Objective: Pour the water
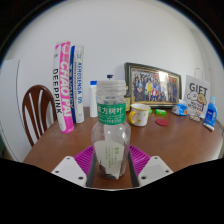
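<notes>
The water bottle [111,135] stands on the brown surface [60,145], right between the jaws. They look pressed on its lower half. It is thin, squashy, slippery plastic, so squeeze gently, low on its body.

The bottle [111,128] is clear, glossy plastic with a white plastic cap and a green paper-like label. It stands on a smooth brown wood table [60,146] with a slight sheen. The gripper [111,166] has matt magenta pads [84,157] on white plastic fingers. The chair [39,110] is dark polished wood. The frame [153,85] looks glossy.
</notes>
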Motion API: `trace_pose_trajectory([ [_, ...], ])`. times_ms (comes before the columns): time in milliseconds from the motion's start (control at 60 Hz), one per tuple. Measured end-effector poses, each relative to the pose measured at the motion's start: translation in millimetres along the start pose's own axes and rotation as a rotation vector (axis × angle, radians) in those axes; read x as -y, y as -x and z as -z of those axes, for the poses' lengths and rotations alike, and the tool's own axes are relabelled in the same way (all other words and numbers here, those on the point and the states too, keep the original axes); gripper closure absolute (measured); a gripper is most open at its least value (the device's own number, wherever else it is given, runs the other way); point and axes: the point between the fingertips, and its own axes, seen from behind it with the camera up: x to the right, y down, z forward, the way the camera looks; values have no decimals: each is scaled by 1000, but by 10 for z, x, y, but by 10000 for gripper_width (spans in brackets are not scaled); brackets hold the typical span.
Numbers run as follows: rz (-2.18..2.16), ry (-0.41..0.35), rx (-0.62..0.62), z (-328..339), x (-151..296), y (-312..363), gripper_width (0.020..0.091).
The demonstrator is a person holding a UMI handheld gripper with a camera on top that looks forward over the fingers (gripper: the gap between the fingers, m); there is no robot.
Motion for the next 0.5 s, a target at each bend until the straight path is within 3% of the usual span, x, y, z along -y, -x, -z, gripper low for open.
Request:
trace_pose_trajectory([
  [133,30,-14,8,7,55,70,646],
  [267,40,-11,34,11,221,193,649],
  [500,-215,-77,155,-186,1078,454,648],
])
